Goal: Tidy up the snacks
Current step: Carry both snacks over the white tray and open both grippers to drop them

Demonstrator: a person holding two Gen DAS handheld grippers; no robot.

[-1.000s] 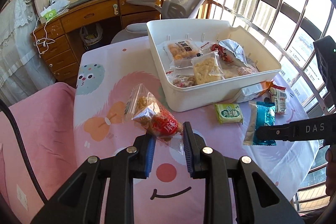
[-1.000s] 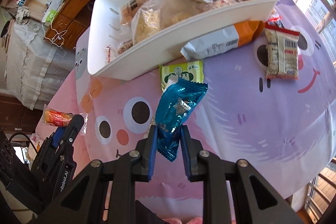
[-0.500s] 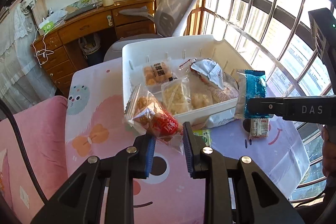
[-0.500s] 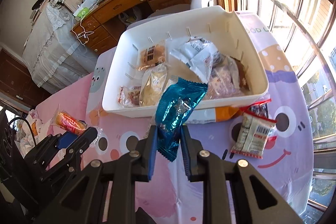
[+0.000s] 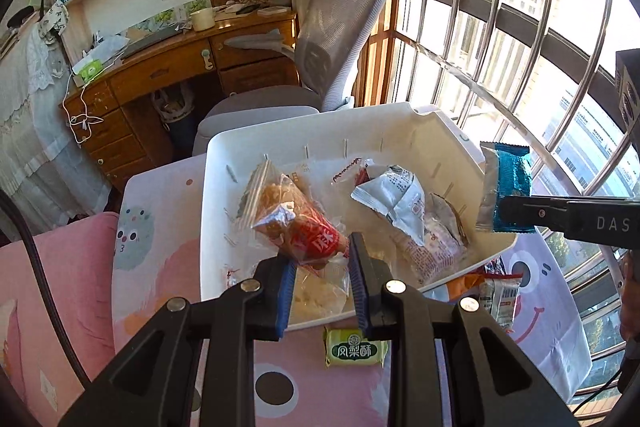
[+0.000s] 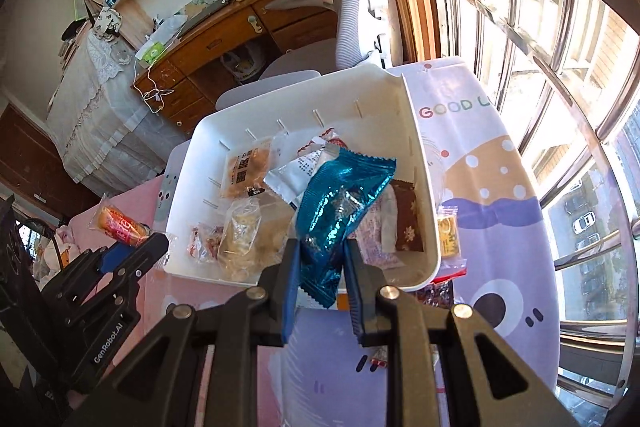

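A white bin point(image 5: 452, 131) point(image 6: 424, 187) holding several snack packs stands on the cartoon-print table. My left gripper point(image 5: 322, 259) is shut on a clear bag with a red label point(image 5: 304, 223), held above the bin's near left part; it also shows in the right wrist view point(image 6: 120, 225). My right gripper point(image 6: 320, 267) is shut on a blue foil packet point(image 6: 340, 211), held above the bin's near edge; the packet also shows in the left wrist view point(image 5: 506, 187).
On the table near the bin lie a green pack point(image 5: 354, 349), a small striped pack point(image 5: 500, 297) and a yellow pack point(image 6: 448, 231). A grey office chair point(image 5: 340, 27) and a wooden desk point(image 5: 160, 75) stand behind. Barred windows point(image 5: 520, 27) are at the right.
Both grippers have risen and moved forward with their packs, from above the table in front of the bin to above the bin.
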